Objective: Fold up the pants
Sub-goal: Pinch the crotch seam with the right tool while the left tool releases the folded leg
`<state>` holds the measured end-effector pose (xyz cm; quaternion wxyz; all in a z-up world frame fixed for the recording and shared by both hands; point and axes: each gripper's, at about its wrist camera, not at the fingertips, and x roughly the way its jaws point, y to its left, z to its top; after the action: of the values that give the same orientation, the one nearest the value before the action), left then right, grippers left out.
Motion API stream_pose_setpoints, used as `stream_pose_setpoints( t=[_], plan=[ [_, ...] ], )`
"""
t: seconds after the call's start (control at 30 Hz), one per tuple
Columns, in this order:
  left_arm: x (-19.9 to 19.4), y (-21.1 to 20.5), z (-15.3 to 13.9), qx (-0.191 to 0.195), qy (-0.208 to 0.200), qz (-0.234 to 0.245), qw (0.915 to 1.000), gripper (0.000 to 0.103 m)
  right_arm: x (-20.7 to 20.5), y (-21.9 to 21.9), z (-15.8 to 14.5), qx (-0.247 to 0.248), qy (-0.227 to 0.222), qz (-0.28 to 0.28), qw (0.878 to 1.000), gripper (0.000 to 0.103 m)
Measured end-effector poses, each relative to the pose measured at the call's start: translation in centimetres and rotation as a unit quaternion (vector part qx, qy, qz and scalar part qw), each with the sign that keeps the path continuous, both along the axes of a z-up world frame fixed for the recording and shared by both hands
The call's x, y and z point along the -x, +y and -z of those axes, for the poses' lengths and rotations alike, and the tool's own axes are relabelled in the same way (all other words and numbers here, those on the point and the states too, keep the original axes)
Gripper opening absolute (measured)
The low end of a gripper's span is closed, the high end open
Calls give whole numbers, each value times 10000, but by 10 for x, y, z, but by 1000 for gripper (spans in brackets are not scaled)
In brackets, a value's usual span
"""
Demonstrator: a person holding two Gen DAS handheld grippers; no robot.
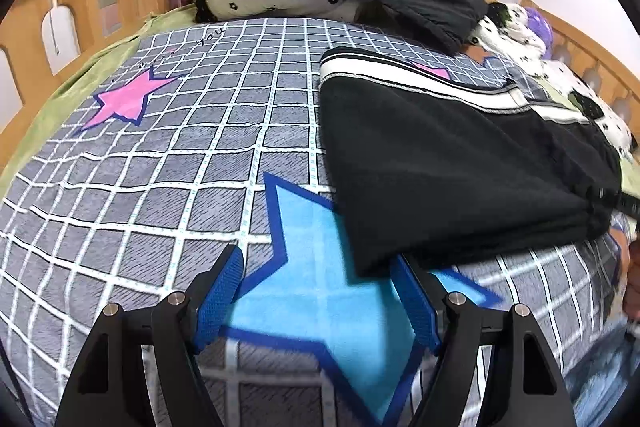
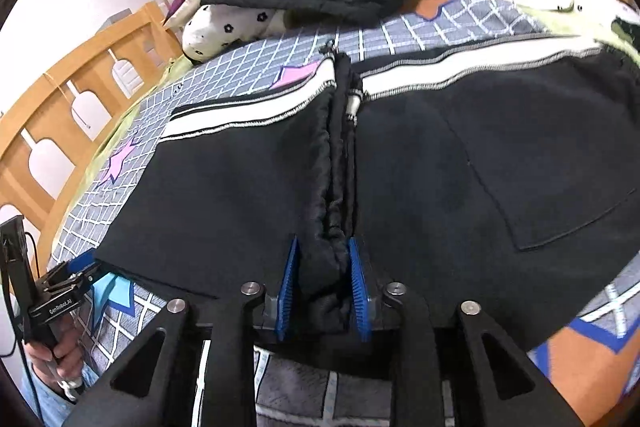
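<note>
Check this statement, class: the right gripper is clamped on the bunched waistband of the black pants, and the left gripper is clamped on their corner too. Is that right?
Not quite. The right gripper does pinch the bunched waistband of the black pants, but the left wrist view shows the left gripper open, holding nothing, its jaws spread over the blue star on the bedspread.
</note>
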<state>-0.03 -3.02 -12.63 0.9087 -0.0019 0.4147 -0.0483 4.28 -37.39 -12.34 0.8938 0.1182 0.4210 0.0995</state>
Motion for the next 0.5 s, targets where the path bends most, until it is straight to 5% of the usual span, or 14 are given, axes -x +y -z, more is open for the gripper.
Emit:
stream_pose_setpoints(
  t=[0.2, 0.37, 0.5],
  plan=[
    [14, -2, -33, 144, -342, 423, 9984, 74, 8, 12, -28, 709, -669, -78, 9952, 27],
    [-30, -24, -32, -69, -163, 293, 9994, 74, -8, 28, -4, 1283, -171, -9, 9916, 15],
    [-44, -30, 2, -67, 302, 339, 9989, 74, 3, 17, 2, 974, -14, 30, 9952, 20]
  ],
)
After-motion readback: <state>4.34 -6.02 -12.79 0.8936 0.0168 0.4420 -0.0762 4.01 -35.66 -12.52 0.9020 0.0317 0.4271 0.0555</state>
